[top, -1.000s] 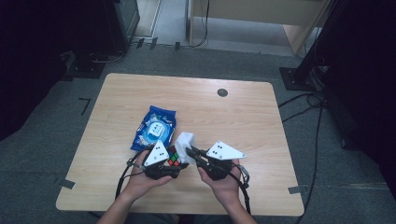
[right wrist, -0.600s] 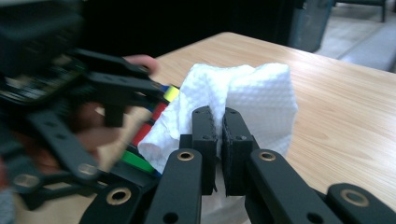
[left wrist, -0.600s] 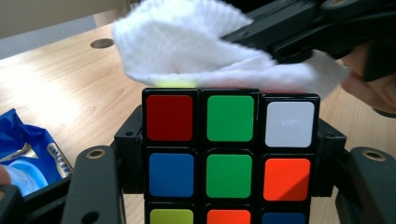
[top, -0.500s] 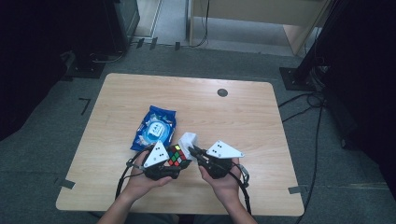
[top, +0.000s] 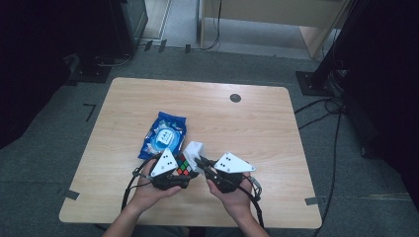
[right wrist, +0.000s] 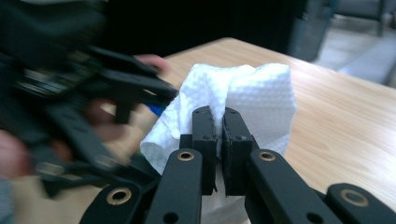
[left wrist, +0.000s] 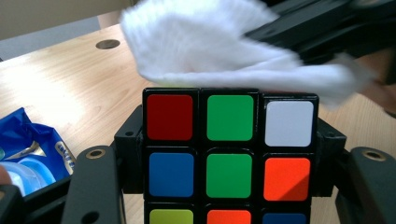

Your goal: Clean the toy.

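Right at the near edge of the table (top: 276, 123), the left gripper (top: 185, 170) has the puzzle cube (left wrist: 229, 154) clamped square between its jaws, one pad on each side face. They stand fairly wide, but only because the cube fills the gap. That grip leaves the top and front faces free, which looks like the whole point: the cube is being offered up for cleaning, lifted a little off the wood rather than resting on it.

Across from it, the right gripper (right wrist: 215, 122) has its jaws pinched almost together on a fold of the white wipe (right wrist: 243, 100), and the loose part billows out past the tips like a soft pad. From the left gripper view the wipe (left wrist: 219, 42) is draped across the cube's upper edge, touching it, with the right gripper's black jaws behind.

The blue wipes packet (top: 164, 134) lies flat just beyond the hands, toward the table's left side, within easy reach should a fresh sheet be wanted. A small dark grommet (top: 235, 98) sits near the far edge, well apart from everything.
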`<state>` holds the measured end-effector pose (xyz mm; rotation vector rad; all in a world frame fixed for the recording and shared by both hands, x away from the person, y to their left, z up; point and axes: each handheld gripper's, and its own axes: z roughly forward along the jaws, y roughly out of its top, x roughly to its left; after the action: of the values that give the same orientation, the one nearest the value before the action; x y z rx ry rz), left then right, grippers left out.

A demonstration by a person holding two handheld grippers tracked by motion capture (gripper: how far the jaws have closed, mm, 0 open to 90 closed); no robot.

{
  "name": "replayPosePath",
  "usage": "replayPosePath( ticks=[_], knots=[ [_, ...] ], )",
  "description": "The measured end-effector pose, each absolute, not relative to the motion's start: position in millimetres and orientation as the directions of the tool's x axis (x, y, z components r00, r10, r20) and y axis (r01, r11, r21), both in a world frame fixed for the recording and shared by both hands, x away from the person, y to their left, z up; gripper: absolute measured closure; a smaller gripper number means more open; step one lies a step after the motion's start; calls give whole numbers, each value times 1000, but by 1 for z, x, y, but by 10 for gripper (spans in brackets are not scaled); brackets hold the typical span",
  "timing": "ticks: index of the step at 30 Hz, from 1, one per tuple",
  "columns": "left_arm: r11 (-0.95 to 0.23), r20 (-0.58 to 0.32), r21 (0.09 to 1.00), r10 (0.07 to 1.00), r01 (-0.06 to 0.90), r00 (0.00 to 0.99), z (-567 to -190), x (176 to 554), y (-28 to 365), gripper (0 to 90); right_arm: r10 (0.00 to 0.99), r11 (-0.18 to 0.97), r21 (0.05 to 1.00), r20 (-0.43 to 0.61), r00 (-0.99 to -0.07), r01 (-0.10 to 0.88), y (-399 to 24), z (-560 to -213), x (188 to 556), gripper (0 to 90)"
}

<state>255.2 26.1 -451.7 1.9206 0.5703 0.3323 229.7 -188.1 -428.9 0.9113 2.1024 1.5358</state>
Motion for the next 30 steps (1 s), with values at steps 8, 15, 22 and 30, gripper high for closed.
replayPosePath(
  ticks=[8, 15, 22, 30],
  knots=[
    [-255, -78, 934, 538, 251, 839, -445, 259, 37, 337, 793, 244, 882, 58, -606, 404, -215, -461, 256, 871],
    [-257, -70, 932, 564, 255, 823, -447, 263, 42, 337, 866, 172, 879, 80, -494, 444, -246, -459, 267, 842],
    [-270, -51, 931, 569, 244, 821, -448, 261, 38, 337, 881, 48, 866, 197, -429, 497, -250, -453, 267, 549],
    [-294, -19, 928, 578, 230, 816, -455, 258, 28, 336, 727, -45, 824, 414, -547, 565, -211, -425, 250, 344]
  ],
)
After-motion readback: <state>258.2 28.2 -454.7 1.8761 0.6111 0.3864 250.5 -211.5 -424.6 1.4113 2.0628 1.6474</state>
